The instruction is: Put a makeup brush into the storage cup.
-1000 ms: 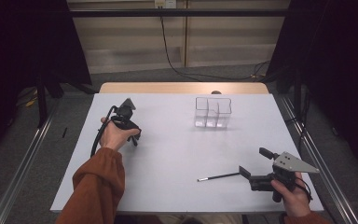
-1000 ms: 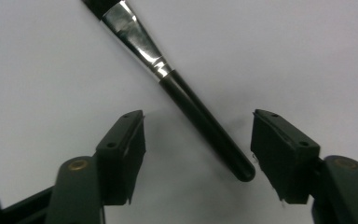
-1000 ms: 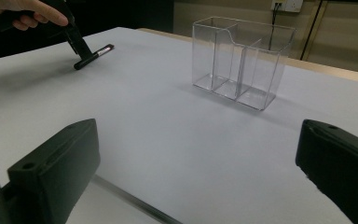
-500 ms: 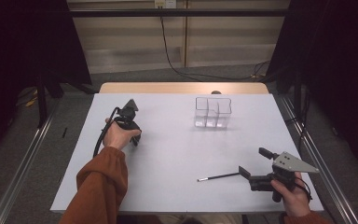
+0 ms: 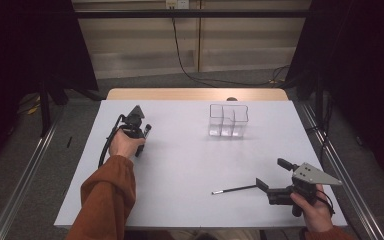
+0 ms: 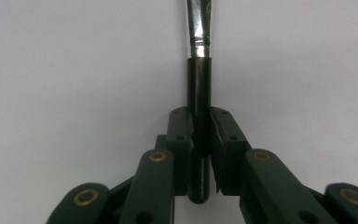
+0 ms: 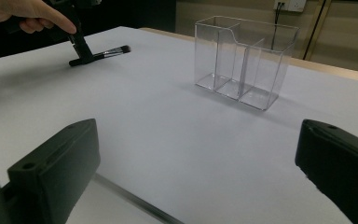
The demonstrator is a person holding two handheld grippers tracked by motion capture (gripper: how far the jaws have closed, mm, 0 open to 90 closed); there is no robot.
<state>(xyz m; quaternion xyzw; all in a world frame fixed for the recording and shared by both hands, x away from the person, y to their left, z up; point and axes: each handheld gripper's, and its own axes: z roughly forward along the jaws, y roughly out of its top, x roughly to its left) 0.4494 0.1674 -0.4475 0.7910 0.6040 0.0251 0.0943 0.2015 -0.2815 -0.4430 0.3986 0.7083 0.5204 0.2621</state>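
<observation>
Left gripper view: left gripper [image 6: 200,135] just closed on black brush handle [image 6: 199,102], far left on white table [image 5: 190,165]. Right gripper [image 5: 272,176] wide open near right, beside thin brush [image 5: 232,189].

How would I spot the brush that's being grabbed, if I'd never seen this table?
Start at the white table and look to its left side, where the left gripper is shut on a makeup brush lying flat. It has a thick black handle and a silver collar, unlike the thin brush near the right gripper.
</observation>
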